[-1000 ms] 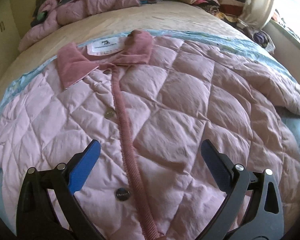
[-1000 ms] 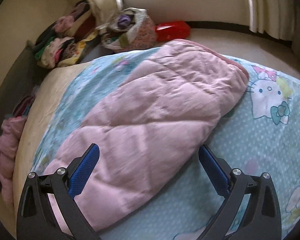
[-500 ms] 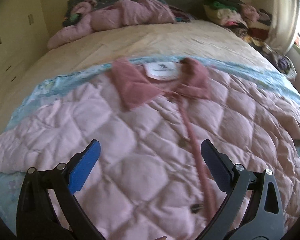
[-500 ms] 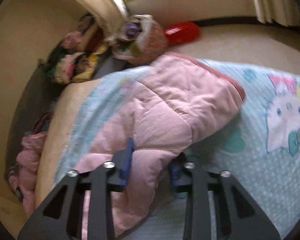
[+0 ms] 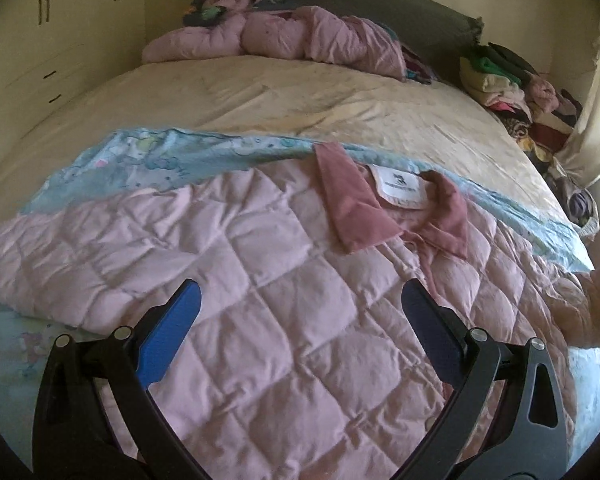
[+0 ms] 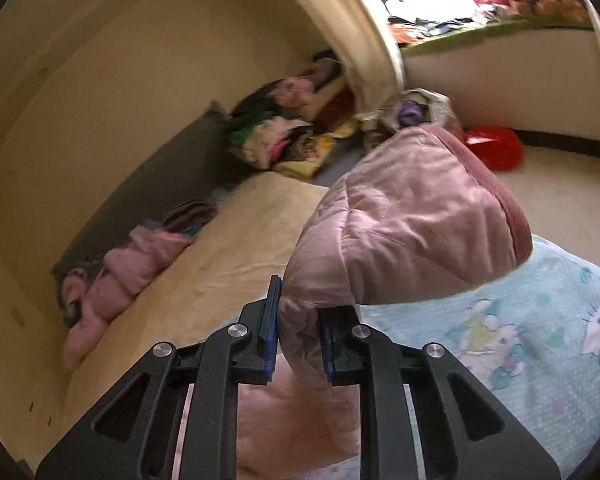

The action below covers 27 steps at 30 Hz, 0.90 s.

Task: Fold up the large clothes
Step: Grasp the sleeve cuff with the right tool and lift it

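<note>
Jacket [image 5: 284, 320] lies flat on the bed [image 5: 260, 96]; right tool [image 6: 298, 336] is closing on its sleeve [image 6: 400, 232], lifted for folding inward; left tool [image 5: 300, 320] hovers released.

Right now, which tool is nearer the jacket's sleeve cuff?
Right. The right tool is closing on the sleeve just below its dark pink cuff, lifted off the bed. The left tool hangs open above the jacket's body, touching nothing.

I'm losing the pink quilted jacket [image 5: 284, 304] hem under the left view's bottom edge, its label [image 5: 400, 186] text reading too small, its sleeve [image 6: 400, 232] hiding the bed behind, the clothes pile [image 6: 288, 136] blurring.
</note>
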Each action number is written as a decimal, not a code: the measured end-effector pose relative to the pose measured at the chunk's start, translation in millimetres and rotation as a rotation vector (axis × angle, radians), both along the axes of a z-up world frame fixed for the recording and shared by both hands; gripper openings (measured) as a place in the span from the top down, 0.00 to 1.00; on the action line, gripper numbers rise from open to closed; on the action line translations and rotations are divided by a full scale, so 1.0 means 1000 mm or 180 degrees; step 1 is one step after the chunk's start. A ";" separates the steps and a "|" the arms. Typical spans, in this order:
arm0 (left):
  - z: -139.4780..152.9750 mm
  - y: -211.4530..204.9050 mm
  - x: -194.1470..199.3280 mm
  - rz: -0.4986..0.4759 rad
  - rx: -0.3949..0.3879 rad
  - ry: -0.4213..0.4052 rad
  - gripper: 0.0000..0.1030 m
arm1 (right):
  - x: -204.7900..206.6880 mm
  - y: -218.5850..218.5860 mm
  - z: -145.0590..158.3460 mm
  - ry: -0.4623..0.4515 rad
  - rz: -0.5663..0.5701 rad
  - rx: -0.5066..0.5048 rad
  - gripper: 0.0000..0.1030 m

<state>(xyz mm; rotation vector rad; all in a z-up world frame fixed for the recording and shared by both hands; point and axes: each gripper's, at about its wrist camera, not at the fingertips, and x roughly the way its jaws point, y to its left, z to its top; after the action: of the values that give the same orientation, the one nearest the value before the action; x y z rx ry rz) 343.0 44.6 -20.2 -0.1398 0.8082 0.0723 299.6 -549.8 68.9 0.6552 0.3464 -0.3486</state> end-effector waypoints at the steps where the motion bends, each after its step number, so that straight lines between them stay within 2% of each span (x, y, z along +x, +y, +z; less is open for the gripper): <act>1: 0.001 0.003 -0.001 0.0018 -0.0004 -0.0002 0.09 | 0.003 0.007 0.005 -0.0027 0.0076 -0.0002 0.84; 7: 0.008 0.015 -0.004 0.0020 -0.0041 -0.0042 0.09 | 0.011 0.051 0.028 -0.0118 0.0406 -0.0108 0.85; 13: 0.014 0.034 -0.006 0.0086 -0.0184 -0.0049 0.09 | 0.021 0.093 0.045 -0.0166 0.0667 -0.0213 0.85; 24: 0.024 0.071 -0.012 0.0214 -0.0542 -0.0088 0.09 | 0.041 0.158 0.061 -0.0193 0.1053 -0.0336 0.85; 27: 0.024 0.078 -0.013 0.0259 -0.0562 -0.0075 0.09 | 0.045 0.177 0.062 -0.0187 0.1165 -0.0355 0.85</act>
<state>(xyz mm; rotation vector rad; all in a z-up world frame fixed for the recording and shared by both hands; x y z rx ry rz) 330.0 122.5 4.0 -0.3399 0.7848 0.0759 344.9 -372.8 130.7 0.4797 0.3799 0.0009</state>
